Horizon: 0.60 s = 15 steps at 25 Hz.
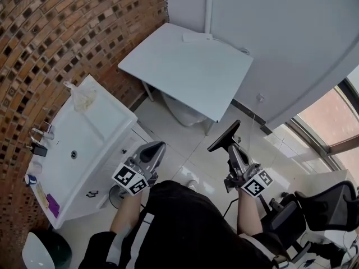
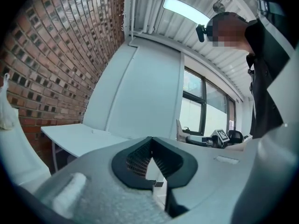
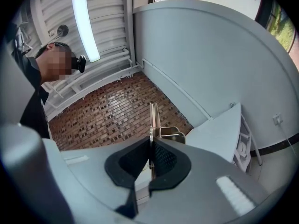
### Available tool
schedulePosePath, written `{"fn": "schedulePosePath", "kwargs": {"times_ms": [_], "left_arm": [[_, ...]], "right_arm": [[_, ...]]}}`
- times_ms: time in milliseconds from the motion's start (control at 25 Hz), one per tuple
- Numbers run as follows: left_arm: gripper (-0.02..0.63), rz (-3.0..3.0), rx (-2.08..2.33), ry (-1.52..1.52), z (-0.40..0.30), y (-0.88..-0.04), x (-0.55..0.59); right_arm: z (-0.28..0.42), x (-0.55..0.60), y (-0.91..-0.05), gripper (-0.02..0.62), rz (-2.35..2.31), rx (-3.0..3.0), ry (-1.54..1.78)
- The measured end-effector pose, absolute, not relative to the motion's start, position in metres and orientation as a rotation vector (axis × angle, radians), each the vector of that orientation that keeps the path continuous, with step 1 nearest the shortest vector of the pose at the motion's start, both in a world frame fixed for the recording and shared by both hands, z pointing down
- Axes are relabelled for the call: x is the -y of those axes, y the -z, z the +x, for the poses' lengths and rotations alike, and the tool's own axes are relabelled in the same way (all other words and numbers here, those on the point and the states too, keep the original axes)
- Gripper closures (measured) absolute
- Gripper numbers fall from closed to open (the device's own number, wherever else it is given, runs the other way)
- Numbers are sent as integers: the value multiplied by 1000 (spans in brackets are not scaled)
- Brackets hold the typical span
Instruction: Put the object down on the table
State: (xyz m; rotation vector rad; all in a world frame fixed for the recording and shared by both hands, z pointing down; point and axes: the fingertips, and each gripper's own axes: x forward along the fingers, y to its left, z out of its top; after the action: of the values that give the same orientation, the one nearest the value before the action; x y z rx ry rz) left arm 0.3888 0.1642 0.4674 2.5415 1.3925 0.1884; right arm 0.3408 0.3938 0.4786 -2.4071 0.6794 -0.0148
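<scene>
My right gripper (image 1: 231,148) is shut on a thin flat dark object (image 1: 224,135), held up in the air over the floor, short of the white table (image 1: 185,66). In the right gripper view the object (image 3: 152,118) stands edge-on between the closed pads, with a metal wire bracket (image 3: 169,131) on its right side. My left gripper (image 1: 156,149) points toward the table, shut with nothing in it; its pads (image 2: 140,158) meet at the tips. The table (image 2: 77,136) lies ahead and to the left of the left gripper, and its top (image 3: 219,127) shows on the right in the right gripper view.
A white sink counter (image 1: 84,144) runs along the brick wall at left, with a plastic bag (image 1: 81,97) on it. A white toilet (image 1: 182,112) sits under the table. A black office chair (image 1: 325,206) stands at the right, and a round bin (image 1: 45,251) at the lower left.
</scene>
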Motion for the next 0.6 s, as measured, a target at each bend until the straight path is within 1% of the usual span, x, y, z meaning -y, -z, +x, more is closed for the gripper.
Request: {"fn": "schedulePosePath", "kwargs": {"times_ms": [120, 240, 440, 600], "left_arm": [[604, 2566, -1418, -190, 405, -467, -168], [604, 2599, -1419, -153, 435, -463, -168], [604, 2564, -1458, -81, 491, -460, -181], [604, 2526, -1523, 7, 534, -442, -193]], "right_arm": [[351, -403, -487, 586, -2386, -636, 8], [370, -406, -491, 588, -2394, -625, 25], [415, -408, -478, 586, -2461, -620, -1], [459, -410, -459, 588, -2512, -595, -26]]}}
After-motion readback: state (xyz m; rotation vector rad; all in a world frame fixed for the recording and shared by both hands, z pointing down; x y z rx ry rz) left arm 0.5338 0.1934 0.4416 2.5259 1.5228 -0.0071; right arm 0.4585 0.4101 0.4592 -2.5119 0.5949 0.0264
